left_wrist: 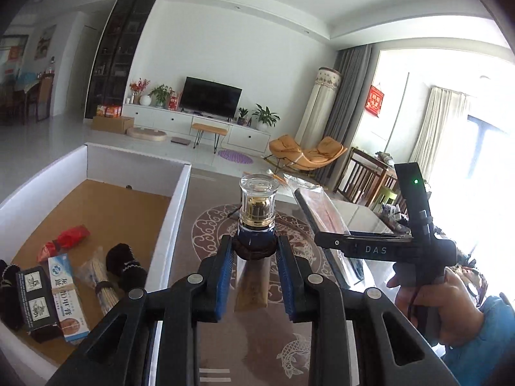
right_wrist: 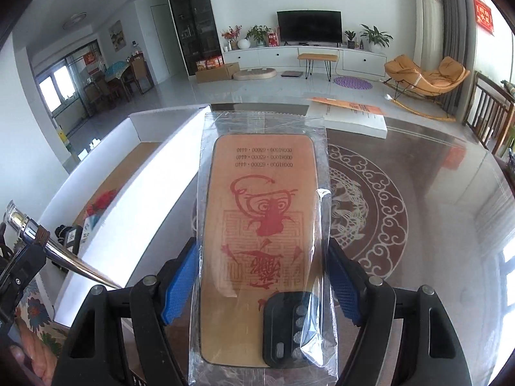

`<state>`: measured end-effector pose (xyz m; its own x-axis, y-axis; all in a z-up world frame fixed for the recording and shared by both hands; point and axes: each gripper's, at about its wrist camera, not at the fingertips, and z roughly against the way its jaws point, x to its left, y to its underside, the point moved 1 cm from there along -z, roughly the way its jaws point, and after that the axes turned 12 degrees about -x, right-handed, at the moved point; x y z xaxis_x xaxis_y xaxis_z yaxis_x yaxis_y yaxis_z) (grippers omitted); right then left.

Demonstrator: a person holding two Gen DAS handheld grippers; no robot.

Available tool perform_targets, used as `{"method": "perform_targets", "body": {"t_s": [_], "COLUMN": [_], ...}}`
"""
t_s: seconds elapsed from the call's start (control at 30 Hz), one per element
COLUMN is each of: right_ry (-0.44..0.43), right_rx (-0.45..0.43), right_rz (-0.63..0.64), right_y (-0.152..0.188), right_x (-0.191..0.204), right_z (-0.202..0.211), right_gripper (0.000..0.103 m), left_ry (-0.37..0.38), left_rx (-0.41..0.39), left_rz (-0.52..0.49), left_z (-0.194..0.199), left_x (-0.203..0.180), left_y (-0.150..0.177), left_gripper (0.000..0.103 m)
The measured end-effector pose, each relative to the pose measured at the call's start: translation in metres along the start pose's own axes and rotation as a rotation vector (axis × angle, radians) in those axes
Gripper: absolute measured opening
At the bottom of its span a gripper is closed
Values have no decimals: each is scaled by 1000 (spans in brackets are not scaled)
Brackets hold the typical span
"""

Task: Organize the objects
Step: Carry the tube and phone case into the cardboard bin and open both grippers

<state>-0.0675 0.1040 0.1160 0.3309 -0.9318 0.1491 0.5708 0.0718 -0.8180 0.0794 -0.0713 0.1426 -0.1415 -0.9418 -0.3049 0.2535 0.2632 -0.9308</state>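
Note:
My left gripper (left_wrist: 256, 257) is shut on a small bottle (left_wrist: 257, 212) with a clear glass cap, a gold collar and a dark body wrapped in cord. It holds the bottle upright above the table, just right of a white open box (left_wrist: 180, 199). My right gripper (right_wrist: 262, 276) is shut on a phone case packet (right_wrist: 260, 199). The packet is a tan case with red print, sealed in a clear bag, and it hangs over the table beside the box (right_wrist: 154, 199). In the left wrist view the packet (left_wrist: 322, 212) shows edge-on at the right.
The box holds a red packet (left_wrist: 64, 239), a toothpaste carton (left_wrist: 66, 292), a bundle of sticks (left_wrist: 99, 283), black pouches (left_wrist: 127, 267) and a dark carton (left_wrist: 35, 296). A white and orange booklet (right_wrist: 351, 115) lies at the glass-topped table's (right_wrist: 402, 209) far edge. A person's hand (left_wrist: 450, 305) grips the right tool.

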Motion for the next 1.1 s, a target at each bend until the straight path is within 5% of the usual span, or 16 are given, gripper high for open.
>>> {"method": "perform_targets", "body": {"t_s": [0.17, 0.43, 0.53, 0.57, 0.7, 0.83, 0.97, 1.1], "right_ry": [-184, -396, -448, -438, -416, -247, 33, 225], "right_rx": [-7, 122, 200, 195, 94, -46, -35, 51], "right_rz": [29, 92, 77, 68, 16, 73, 159, 101], "right_y": [-30, -24, -7, -2, 9, 24, 63, 95], "right_x": [93, 231, 249, 245, 200, 130, 30, -70], "right_z": [-15, -85, -114, -117, -104, -80, -69, -55], "right_gripper": [76, 77, 81, 81, 87, 99, 100, 100], "left_ry": [-115, -461, -601, -638, -649, -604, -466, -245], "left_rx": [16, 379, 469, 472, 404, 338, 275, 278], "left_rz": [45, 99, 92, 83, 99, 111, 51, -28], "left_z": [26, -27, -41, -40, -20, -16, -18, -37], "left_x": [58, 205, 237, 241, 239, 214, 157, 80], "left_y": [-42, -20, -2, 1, 10, 12, 7, 0], "left_gripper": [27, 30, 62, 70, 73, 73, 73, 77]}}
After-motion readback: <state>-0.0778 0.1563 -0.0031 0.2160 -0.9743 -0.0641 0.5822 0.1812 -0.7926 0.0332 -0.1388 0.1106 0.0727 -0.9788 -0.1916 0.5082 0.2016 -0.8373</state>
